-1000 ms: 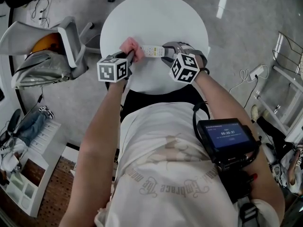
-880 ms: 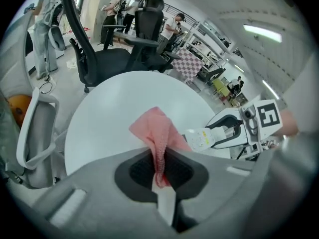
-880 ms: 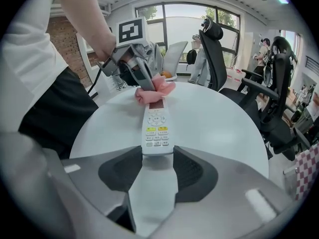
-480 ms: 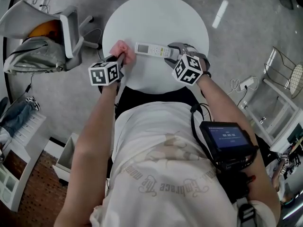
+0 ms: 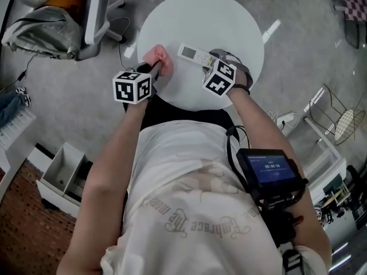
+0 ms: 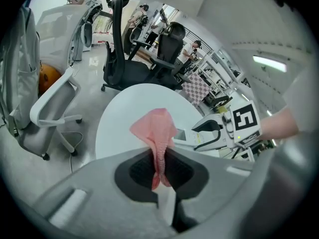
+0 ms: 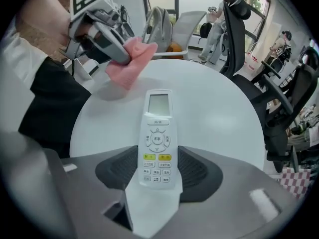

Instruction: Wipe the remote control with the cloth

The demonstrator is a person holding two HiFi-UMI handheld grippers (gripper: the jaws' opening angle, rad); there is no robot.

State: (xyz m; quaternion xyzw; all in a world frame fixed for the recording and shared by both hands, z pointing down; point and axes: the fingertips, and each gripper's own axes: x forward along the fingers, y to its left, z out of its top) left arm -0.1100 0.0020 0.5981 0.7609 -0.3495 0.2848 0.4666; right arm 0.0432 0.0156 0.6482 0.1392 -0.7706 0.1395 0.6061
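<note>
The left tongs [image 6: 159, 169] clamp the pink cloth [image 6: 154, 128] over the worktop [image 5: 200, 22] edge. The right tongs [image 7: 158, 178] have just been opening and stand wide around the remote control [image 7: 158, 133], which lies flat there. Unheld, it may skid away under a wiping stroke.

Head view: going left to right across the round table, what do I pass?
Left gripper → pink cloth that it pinches → remote control → right gripper, whose jaws have just been opening, with the remote's end lying between them.
</note>
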